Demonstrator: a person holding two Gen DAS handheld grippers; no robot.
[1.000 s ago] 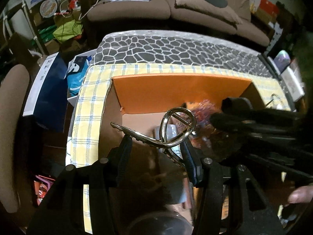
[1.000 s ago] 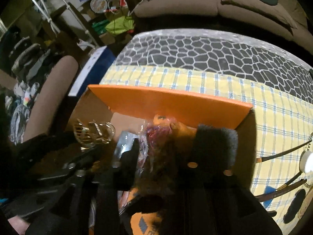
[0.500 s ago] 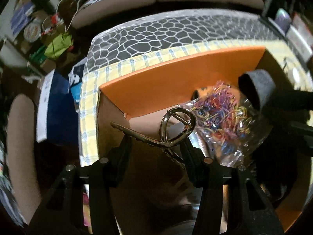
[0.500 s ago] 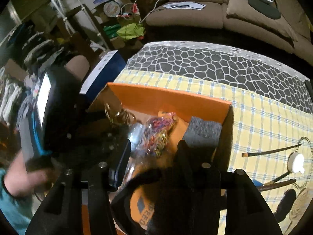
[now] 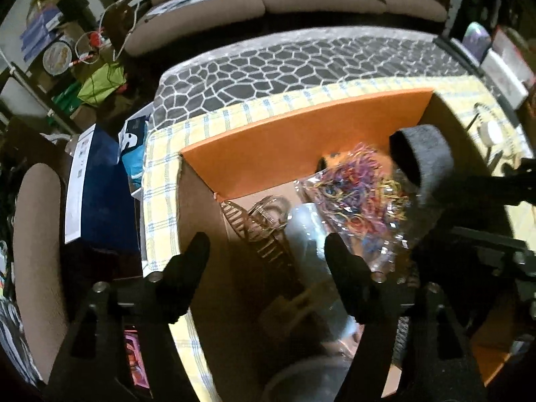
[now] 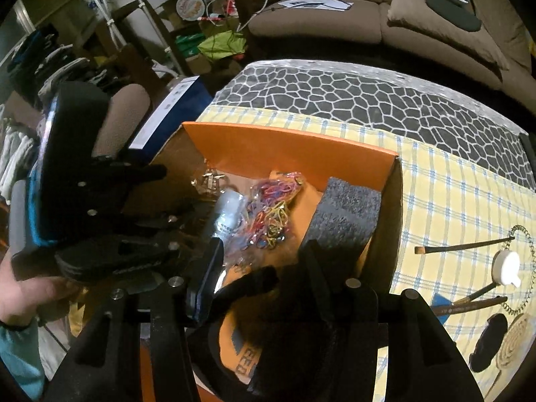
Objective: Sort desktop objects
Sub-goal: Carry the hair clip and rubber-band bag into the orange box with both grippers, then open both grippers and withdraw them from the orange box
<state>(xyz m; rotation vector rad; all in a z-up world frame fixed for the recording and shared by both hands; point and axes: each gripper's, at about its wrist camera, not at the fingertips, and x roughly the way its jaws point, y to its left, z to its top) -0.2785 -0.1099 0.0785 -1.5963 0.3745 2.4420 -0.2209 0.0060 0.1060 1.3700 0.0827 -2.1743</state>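
left wrist view: the left gripper (image 5: 266, 246) hangs over the orange box (image 5: 301, 137), jaws spread wide with nothing between them.
hair clip: the metal hair clip (image 5: 264, 224) lies on the box floor near the far left corner, just beside a clear bottle (image 5: 308, 231); whether they touch is unclear.
box contents: the bag of rubber bands (image 5: 358, 184) sits mid-box against the far wall, with the grey felt block (image 5: 422, 157) at the far right corner.
right wrist view: the right gripper (image 6: 263, 258) also sits above the box, fingers parted; a dark strap-like item lies under them, and i cannot tell whether it is gripped.
same box: hair clip (image 6: 209, 181), bag of rubber bands (image 6: 271, 211) and grey felt block (image 6: 345, 214) show inside.
left on the cloth: toward the right edge of the checked tablecloth (image 6: 452, 194) lie thin brushes (image 6: 462, 245), a white cap (image 6: 506, 268), a chain (image 6: 522, 234) and a dark blob (image 6: 487, 341).
progress: judged partway, with several things boxed and the right-side group unsorted.
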